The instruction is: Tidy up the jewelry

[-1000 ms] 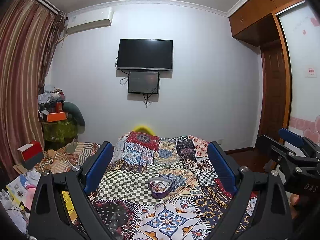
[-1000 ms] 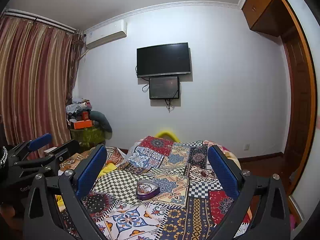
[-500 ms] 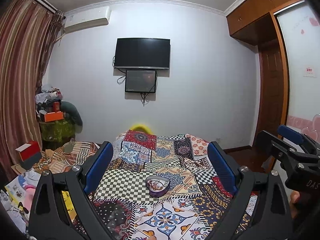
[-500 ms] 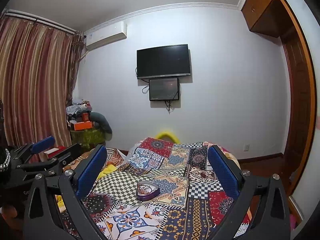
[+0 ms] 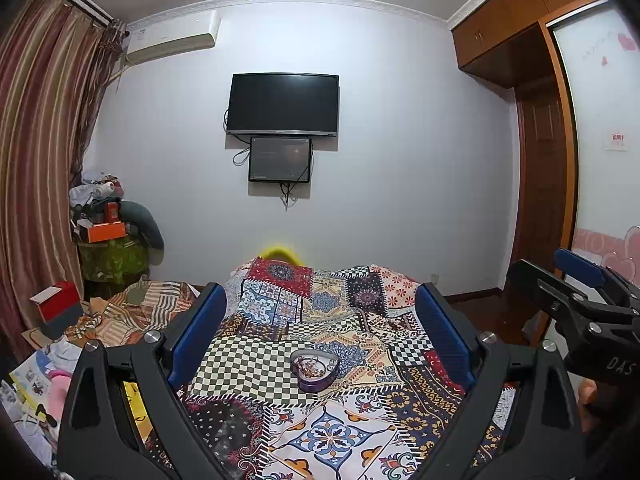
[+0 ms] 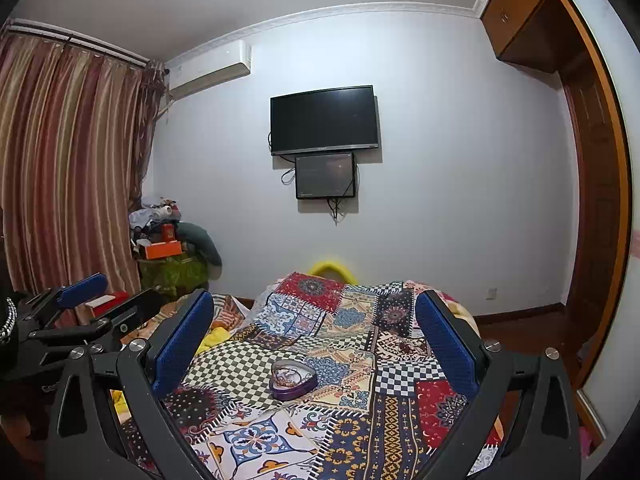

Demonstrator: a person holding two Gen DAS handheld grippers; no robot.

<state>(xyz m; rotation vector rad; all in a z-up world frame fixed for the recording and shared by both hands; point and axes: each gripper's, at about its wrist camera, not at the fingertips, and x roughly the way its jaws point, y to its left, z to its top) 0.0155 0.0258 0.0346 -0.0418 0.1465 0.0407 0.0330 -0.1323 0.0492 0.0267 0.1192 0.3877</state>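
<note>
I'm holding both grippers, left (image 5: 320, 334) and right (image 6: 314, 334), wide open, gripping nothing. The heart-shaped jewelry box (image 5: 315, 369) is sitting on the patchwork bedspread (image 5: 320, 436) ahead.

jewelry (image 5: 311, 367) pieces in heart box (image 5: 316, 380) indistinguishable, too small

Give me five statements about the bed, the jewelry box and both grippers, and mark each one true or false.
1. The heart-shaped jewelry box sits on the patchwork bedspread. True.
2. The box's lid is on. False: it is open on top, with jewelry showing inside.
3. The left gripper holds the box. False: its jaws stand wide apart with nothing between them, short of the box.
4. The right gripper is open and empty. True.
5. The TV on the wall shows a bright picture. False: its screen is dark.
</note>
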